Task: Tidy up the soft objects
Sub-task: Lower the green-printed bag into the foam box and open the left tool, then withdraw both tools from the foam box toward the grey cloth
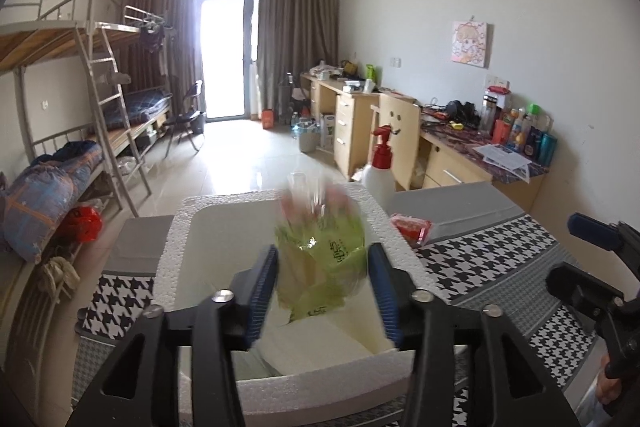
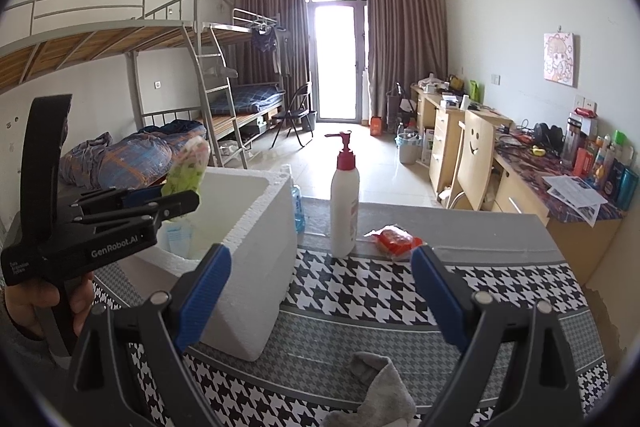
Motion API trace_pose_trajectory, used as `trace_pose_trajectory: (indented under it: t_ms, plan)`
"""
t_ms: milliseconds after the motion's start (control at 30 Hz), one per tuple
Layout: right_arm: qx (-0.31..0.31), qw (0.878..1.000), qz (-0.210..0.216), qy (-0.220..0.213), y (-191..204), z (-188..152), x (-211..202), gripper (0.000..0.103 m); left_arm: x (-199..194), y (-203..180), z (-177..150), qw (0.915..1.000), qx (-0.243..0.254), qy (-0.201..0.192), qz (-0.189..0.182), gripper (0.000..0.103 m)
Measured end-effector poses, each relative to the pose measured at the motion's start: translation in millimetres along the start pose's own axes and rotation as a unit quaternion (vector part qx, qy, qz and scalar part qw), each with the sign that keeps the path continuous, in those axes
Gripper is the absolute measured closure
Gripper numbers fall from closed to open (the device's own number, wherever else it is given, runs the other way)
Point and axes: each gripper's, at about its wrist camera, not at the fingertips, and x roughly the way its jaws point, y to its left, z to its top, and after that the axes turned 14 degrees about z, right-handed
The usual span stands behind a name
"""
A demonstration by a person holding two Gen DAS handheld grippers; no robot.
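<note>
Green bag point(image 1: 320, 259): crinkled, translucent, blurred, above foam box point(image 1: 176, 247)
Left gripper point(image 1: 322, 287): fingers clamp the bag
Right gripper point(image 2: 320, 291): fingers wide, holding nothing

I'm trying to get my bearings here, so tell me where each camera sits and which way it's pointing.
Left wrist: rides on the left tool, looking forward and down into the white foam box; its fingers are shut on a green plastic bag. The right tool shows at the edge.
Right wrist: rides on the right tool, open, over the checked tablecloth, a grey cloth below; the left tool and a hand show.
Shared: box, bag, pump bottle, red packet.
</note>
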Motion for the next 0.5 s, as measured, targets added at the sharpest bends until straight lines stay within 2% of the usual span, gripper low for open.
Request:
trace_pose_trajectory:
  t_ms: [33, 100, 200, 333, 500]
  plan:
    - [0.0, 1.0, 0.0, 0.001, -0.2, -0.2, 0.1, 0.009, 0.4, 0.3, -0.3, 1.0, -0.001, 0.0, 0.0, 0.035]
    - [0.0, 1.0, -0.003, 0.001, -0.1, -0.7, 0.1, 0.009, -0.9, 2.5, -0.6, 0.9999, -0.008, -0.006, 0.002, 0.021]
    - [0.002, 1.0, -0.004, -0.002, -1.2, -0.3, -0.6, 0.009, -6.0, 7.0, -0.1, 0.9995, -0.02, -0.019, 0.013, 0.007]
    - [0.005, 1.0, -0.003, -0.007, -1.3, 0.8, -3.4, 0.009, -12.0, 13.2, -1.0, 0.9988, -0.035, -0.029, 0.019, 0.001]
    - [0.004, 1.0, -0.003, -0.01, 1.1, 1.2, -6.4, 0.009, -21.2, 14.8, -4.1, 0.9981, -0.039, -0.041, 0.025, 0.001]
